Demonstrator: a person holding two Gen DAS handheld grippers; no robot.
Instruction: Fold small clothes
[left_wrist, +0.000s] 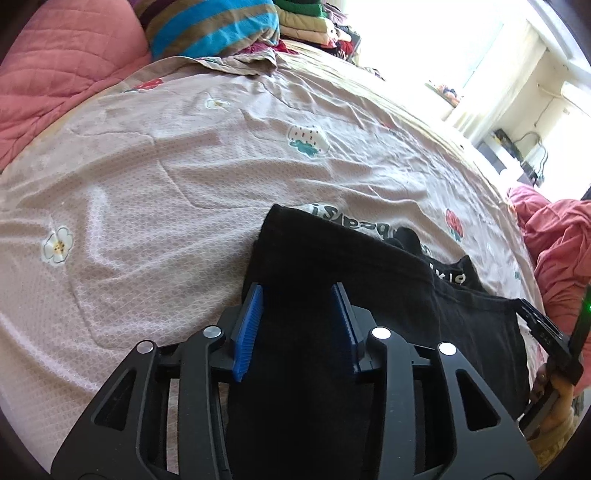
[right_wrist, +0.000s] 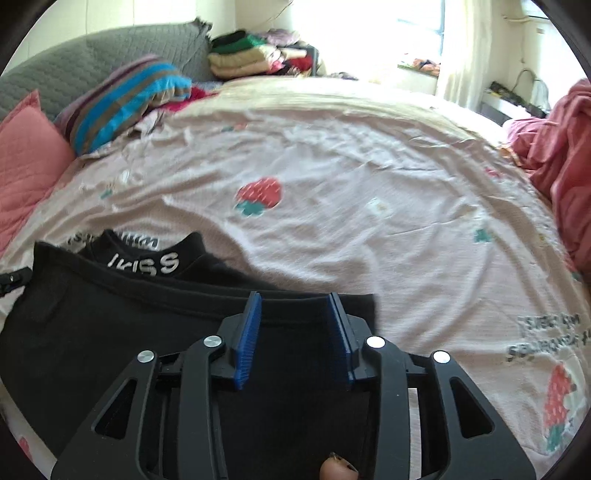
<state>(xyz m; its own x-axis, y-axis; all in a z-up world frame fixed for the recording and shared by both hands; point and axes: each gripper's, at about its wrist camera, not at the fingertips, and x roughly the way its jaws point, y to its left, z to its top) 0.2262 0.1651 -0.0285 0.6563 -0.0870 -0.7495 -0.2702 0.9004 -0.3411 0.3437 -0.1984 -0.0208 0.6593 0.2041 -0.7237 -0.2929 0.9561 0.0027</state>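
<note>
A black garment (left_wrist: 351, 266) (right_wrist: 129, 317) lies folded flat on the bed sheet (left_wrist: 166, 166) (right_wrist: 332, 166), its collar with white lettering (right_wrist: 144, 264) pointing away from me. My left gripper (left_wrist: 298, 290) hovers over the garment's left edge, its blue pads (left_wrist: 251, 325) apart and not pressing the cloth. My right gripper (right_wrist: 293, 297) stands over the garment's right corner, its pads (right_wrist: 341, 332) likewise apart, with the cloth lying loose beneath. Each gripper shows at the edge of the other's view: the right gripper (left_wrist: 546, 332), the left gripper (right_wrist: 14, 278).
The sheet is pale pink with strawberry and flower prints. A pink pillow (left_wrist: 55, 85) and a striped blanket (right_wrist: 125, 103) lie at the head end, with a stack of folded clothes (right_wrist: 240, 59) behind. A pink quilt (right_wrist: 565, 155) is bunched at the right.
</note>
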